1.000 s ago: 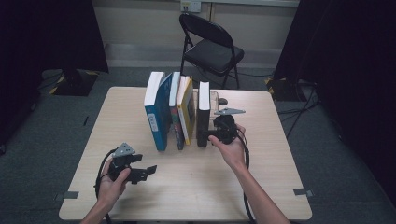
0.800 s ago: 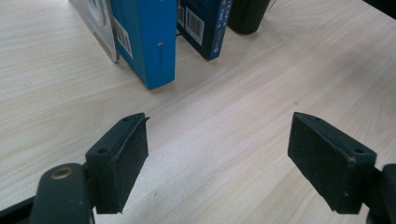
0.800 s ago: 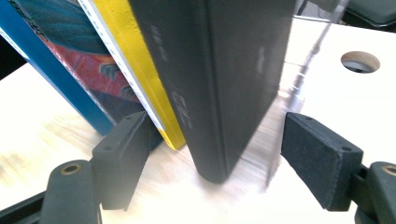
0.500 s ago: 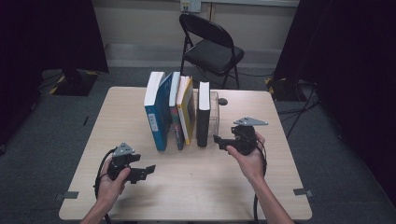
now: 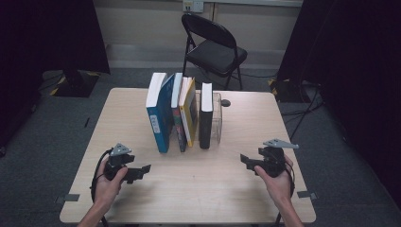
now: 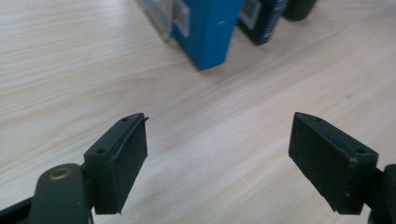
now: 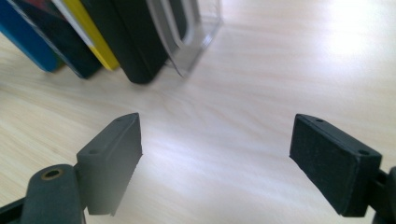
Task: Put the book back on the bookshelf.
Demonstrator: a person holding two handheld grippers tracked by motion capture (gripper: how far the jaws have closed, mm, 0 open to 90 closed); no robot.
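Row of books (image 5: 182, 113) stands upright at the middle of the tabletop (image 5: 246, 189), nearer the far edge than the near one. From the left of the row: a tall blue book (image 5: 158, 118), a dark one (image 5: 177, 118), a yellow one (image 5: 189, 116), then a black book (image 5: 206, 116) at the right end. The blue, dark and yellow ones lean a little to the right; the black one is close to straight. Against the black book's right side sits a clear plastic bookend (image 5: 217, 116), touching it. A small dark round thing (image 5: 226, 102) lies just past the bookend toward the far edge; too small to tell what it is.

Left gripper (image 5: 142, 169) sits low over the near-left part of the tabletop, held in the left hand (image 5: 109, 182), well apart from the books and pointing toward the right. In the left gripper view its jaws stand wide apart with bare wood between them; nothing held. The blue book's lower corner (image 6: 208, 32) shows beyond the jaws.

Right gripper (image 5: 245, 160) is over the near-right part of the tabletop, held in the right hand (image 5: 276, 179), pointing left, well apart from the row. In the right gripper view its jaws are also spread wide, bare wood between them. Beyond them the black book (image 7: 133, 39) and the clear bookend (image 7: 187, 32) show, with the yellow cover (image 7: 91, 32) further left.

A black folding chair (image 5: 213, 47) stands on the floor past the far edge.
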